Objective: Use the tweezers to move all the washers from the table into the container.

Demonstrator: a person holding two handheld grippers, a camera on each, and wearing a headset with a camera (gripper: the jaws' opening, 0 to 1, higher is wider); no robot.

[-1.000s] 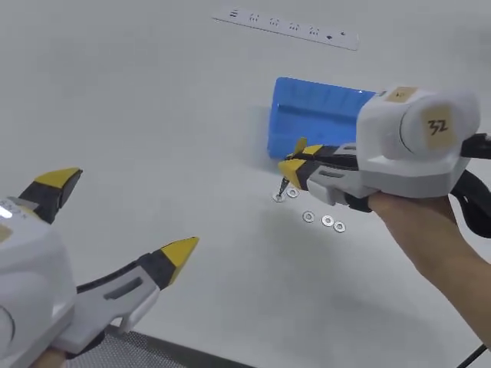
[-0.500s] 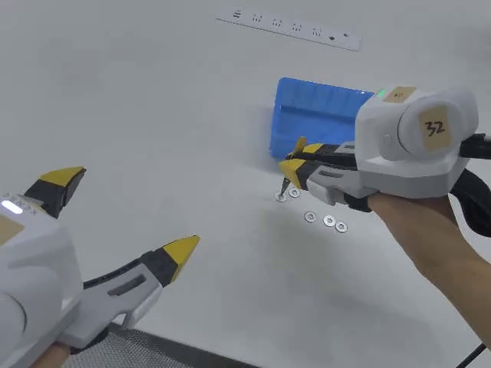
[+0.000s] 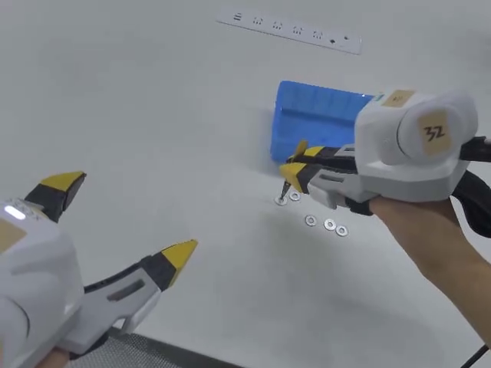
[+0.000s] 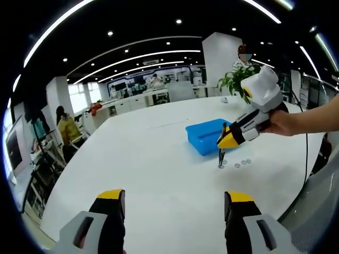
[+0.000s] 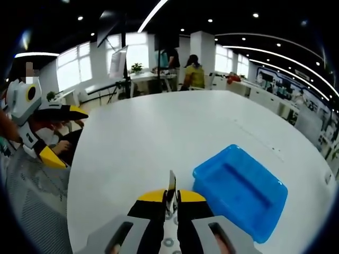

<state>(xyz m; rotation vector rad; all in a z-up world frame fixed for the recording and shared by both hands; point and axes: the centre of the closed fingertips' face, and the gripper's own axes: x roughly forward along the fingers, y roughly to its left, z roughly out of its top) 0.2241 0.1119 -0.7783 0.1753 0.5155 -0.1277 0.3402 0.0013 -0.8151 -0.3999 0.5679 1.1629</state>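
Head view: right claw (image 3: 294, 158) pinches tweezers (image 3: 285, 188) over washers (image 3: 311, 221) near container (image 3: 307, 115) edge.

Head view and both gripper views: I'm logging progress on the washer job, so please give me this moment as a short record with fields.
left gripper: open, holding nothing
right gripper: shut on the tweezers
tweezers tip: down at the table, beside the leftmost washer in the head view; grip on it cannot be told
washers: five on the table, in a loose row
container: blue, just beyond the washers, looks bare inside
progress: no washer in the container yet, as far as shown
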